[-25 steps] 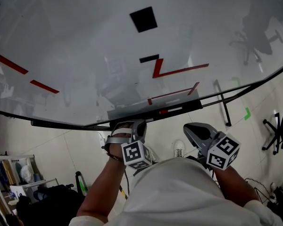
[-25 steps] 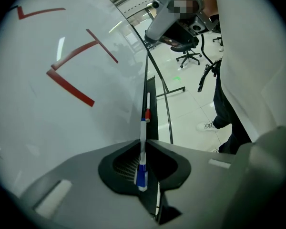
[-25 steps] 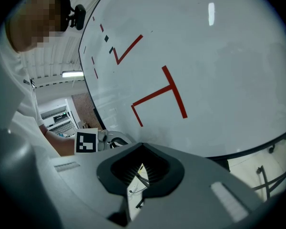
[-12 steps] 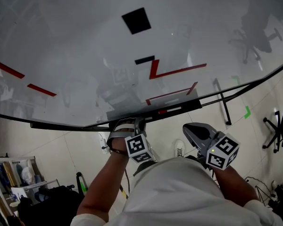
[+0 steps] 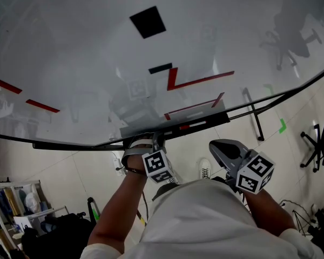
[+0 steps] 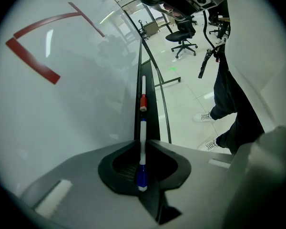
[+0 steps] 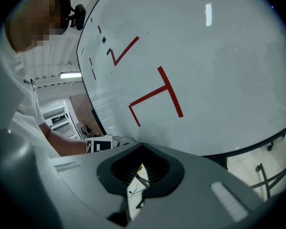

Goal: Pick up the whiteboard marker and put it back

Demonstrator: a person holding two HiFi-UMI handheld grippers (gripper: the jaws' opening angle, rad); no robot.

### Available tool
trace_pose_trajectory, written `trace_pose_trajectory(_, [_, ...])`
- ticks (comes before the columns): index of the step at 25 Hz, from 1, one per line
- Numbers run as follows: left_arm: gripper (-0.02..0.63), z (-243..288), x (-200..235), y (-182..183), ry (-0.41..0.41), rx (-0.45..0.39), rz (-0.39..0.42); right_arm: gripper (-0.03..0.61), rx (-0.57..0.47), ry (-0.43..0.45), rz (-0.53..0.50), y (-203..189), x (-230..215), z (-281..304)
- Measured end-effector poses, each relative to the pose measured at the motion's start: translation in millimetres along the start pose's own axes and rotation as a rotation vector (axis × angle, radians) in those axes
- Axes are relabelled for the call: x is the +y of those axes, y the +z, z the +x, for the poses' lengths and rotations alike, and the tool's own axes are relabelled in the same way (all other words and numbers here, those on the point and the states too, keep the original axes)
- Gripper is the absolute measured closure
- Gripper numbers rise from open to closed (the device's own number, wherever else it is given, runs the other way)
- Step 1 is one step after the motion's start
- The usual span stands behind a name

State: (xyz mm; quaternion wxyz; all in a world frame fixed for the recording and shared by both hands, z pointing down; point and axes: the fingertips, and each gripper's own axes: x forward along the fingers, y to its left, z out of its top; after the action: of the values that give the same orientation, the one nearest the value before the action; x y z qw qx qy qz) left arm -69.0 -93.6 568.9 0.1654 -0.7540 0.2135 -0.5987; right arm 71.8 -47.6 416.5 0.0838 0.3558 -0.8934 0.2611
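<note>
In the left gripper view, a white whiteboard marker with a blue cap (image 6: 141, 162) lies along the seam of my left gripper (image 6: 142, 144), which is shut on it. The marker points along the black tray (image 6: 151, 94) under the whiteboard (image 5: 97, 53). A second marker with a red cap (image 6: 143, 97) lies further along the tray and shows in the head view too (image 5: 193, 126). There my left gripper (image 5: 151, 140) sits right at the tray's (image 5: 218, 117) left part. My right gripper (image 5: 218, 146) hangs shut below the tray and holds nothing (image 7: 140, 147).
The whiteboard carries red lines (image 5: 197, 81) and black squares (image 5: 147, 21). Its stand leg (image 5: 254, 117) reaches across the tiled floor. An office chair (image 5: 318, 150) stands at the right, cluttered shelves (image 5: 16, 204) at the lower left. The person's shoe (image 5: 204, 169) is below the tray.
My left gripper has edged up closer to the tray with the blue-capped marker still in it. The right gripper has stayed where it was.
</note>
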Motion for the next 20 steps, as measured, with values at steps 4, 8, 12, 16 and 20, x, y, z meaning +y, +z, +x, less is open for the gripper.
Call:
trace_pose_trajectory(4, [0.558, 3.1, -0.3, -2.7, 0.001, 0.009, 0.003, 0.577, 0.000, -0.002, 0.003, -0.5, 0.2, -0.5])
trace_pose_trajectory(8, [0.557, 3.2, 1.2, 0.4, 0.000, -0.003, -0.010, 0.577, 0.001, -0.004, 0.003, 0.0, -0.4, -1.1])
trace_pose_trajectory(12, [0.548, 4.3, -1.2, -1.7, -0.006, -0.005, -0.028, 0.577, 0.003, -0.001, 0.002, 0.1, 0.3, -0.2])
trace_pose_trajectory(16, [0.548, 1.5, -2.2, -0.8, -0.006, -0.016, -0.036, 0.577, 0.006, 0.001, 0.001, -0.1, 0.5, 0.4])
trace_pose_trajectory(20, [0.552, -2.5, 0.6, -0.9, 0.004, -0.025, -0.055, 0.577, 0.007, 0.008, -0.005, 0.8, 3.2, 1.8])
